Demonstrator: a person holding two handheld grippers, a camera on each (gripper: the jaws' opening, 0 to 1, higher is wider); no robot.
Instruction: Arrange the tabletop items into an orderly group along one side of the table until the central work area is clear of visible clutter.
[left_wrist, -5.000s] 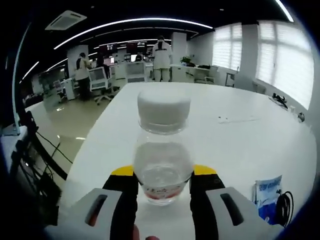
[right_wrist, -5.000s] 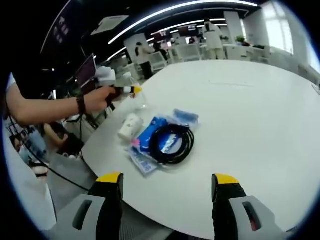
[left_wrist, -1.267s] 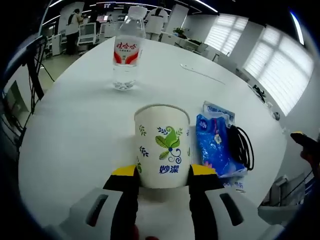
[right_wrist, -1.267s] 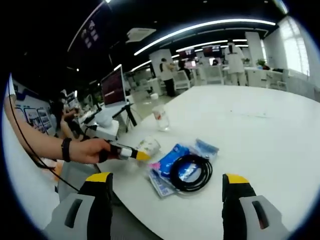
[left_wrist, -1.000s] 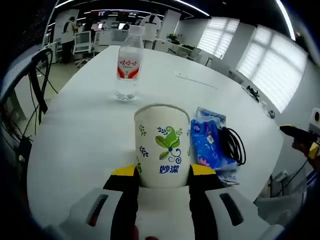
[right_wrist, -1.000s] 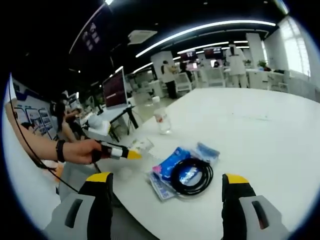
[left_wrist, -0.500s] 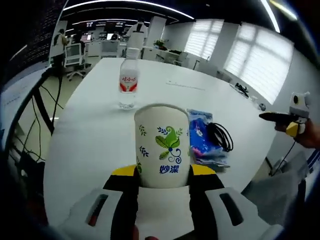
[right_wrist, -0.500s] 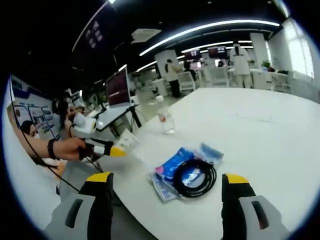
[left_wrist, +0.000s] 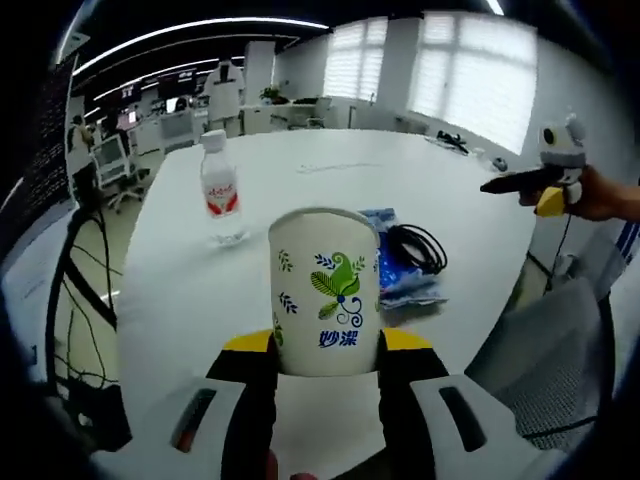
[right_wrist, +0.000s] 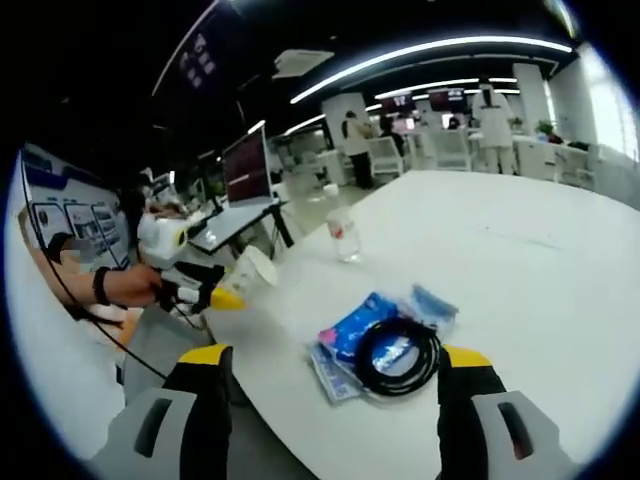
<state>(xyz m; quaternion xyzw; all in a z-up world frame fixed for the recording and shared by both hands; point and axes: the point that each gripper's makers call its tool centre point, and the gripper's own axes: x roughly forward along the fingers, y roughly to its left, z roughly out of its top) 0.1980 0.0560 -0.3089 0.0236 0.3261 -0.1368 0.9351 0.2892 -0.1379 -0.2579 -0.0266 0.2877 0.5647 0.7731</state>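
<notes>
Two tools are at work: the left tool (left_wrist: 327, 350) pinches a paper cup (left_wrist: 325, 290) between its jaws, upright, carried in the air off the near edge of the tabletop (left_wrist: 300, 190); the right tool (right_wrist: 325, 400) hangs spread wide with nothing between its jaws, facing the tabletop from the other side. The step in hand looks like moving the cup to join the group. Beyond the cup stand a bottle (left_wrist: 220, 195) and, to its right, blue packets (left_wrist: 395, 255) with a black cable (left_wrist: 415, 245) coiled on them. The next move would call for setting the cup down upright just beside these, without knocking the bottle.
</notes>
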